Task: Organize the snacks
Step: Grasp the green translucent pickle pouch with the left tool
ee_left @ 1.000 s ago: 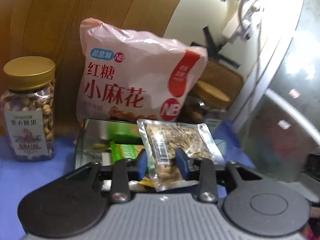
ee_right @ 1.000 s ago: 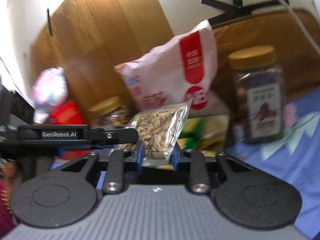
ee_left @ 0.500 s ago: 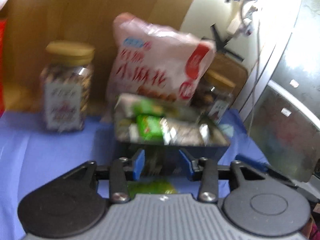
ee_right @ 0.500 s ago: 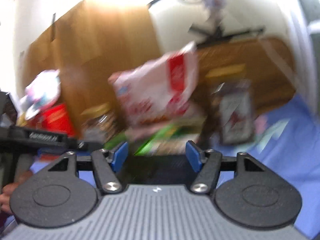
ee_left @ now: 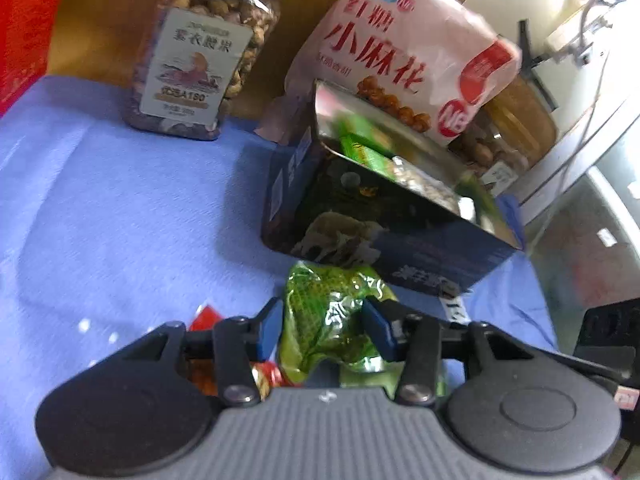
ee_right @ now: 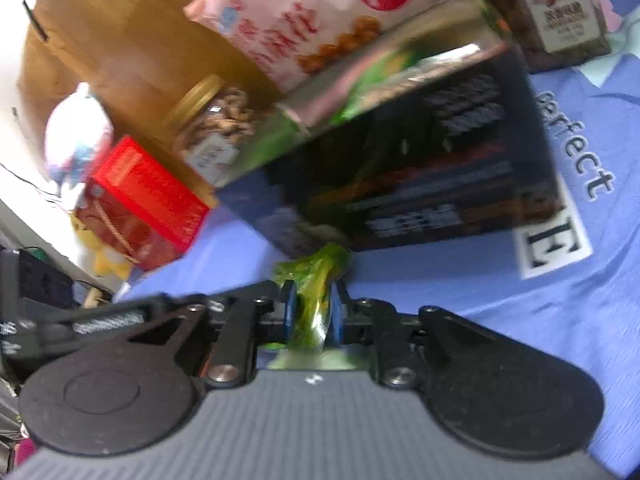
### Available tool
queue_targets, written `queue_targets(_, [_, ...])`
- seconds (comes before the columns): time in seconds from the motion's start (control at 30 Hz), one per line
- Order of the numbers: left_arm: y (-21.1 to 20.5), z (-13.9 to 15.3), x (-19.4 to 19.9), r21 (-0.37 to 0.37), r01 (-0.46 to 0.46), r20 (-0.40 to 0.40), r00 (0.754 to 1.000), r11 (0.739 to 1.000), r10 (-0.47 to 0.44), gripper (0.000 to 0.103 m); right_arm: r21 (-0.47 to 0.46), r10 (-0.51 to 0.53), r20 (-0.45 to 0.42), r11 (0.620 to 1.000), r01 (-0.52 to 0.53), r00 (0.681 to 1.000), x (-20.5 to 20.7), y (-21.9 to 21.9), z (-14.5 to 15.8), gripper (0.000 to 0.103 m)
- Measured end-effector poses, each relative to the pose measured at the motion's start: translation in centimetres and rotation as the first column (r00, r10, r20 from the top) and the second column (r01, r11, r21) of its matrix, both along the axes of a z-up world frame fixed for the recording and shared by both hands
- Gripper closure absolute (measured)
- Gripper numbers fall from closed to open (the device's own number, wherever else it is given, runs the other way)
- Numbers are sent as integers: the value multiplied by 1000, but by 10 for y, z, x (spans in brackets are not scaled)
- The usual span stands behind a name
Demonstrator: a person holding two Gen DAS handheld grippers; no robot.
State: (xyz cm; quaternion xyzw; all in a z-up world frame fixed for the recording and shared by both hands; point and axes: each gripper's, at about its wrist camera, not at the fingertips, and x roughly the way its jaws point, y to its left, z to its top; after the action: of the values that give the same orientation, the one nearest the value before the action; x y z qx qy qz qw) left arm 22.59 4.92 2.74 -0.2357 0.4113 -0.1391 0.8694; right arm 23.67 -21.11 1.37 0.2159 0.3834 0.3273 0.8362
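Observation:
A dark blue box (ee_left: 392, 236) with a shiny lining stands open on the blue cloth and holds green and silver snack packets (ee_left: 368, 152). It also shows in the right wrist view (ee_right: 420, 168). A crinkled green snack packet (ee_left: 328, 320) lies on the cloth in front of the box. My left gripper (ee_left: 324, 328) is open, its fingers on either side of that packet. My right gripper (ee_right: 312, 312) is shut on a green packet (ee_right: 316, 280), low over the cloth by the box.
A pink snack bag (ee_left: 408, 48) leans behind the box. A gold-lidded nut jar (ee_left: 200, 52) stands at the left, another jar (ee_left: 500, 148) at the right. Red packets (ee_left: 204, 364) lie under my left gripper. A red carton (ee_right: 140, 204) stands left in the right view.
Both grippers let go of the clear seed packet above the box and dropped down to the cloth. The right gripper has closed on a green packet; the left opened around one.

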Motion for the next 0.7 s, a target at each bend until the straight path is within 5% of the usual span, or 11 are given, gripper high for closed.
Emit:
queue_targets(0.23, [13, 18, -89, 4, 46, 85, 995, 999, -46, 57, -30, 118, 151, 993, -115, 982, -84, 1, 22, 86])
queue_targets(0.47, [0, -1, -155, 43, 73, 19, 997, 996, -74, 59, -57, 186, 73, 982, -182, 980, -148, -5, -5, 85])
queue_targets(0.63, [-16, 1, -186, 82, 124, 19, 992, 989, -126, 59, -152, 255, 105, 959, -238, 961, -178, -8, -3, 70])
queue_targets(0.7, [-21, 2, -196, 115, 143, 30, 989, 983, -148, 56, -205, 260, 161, 952, -225, 952, -194, -13, 0, 55])
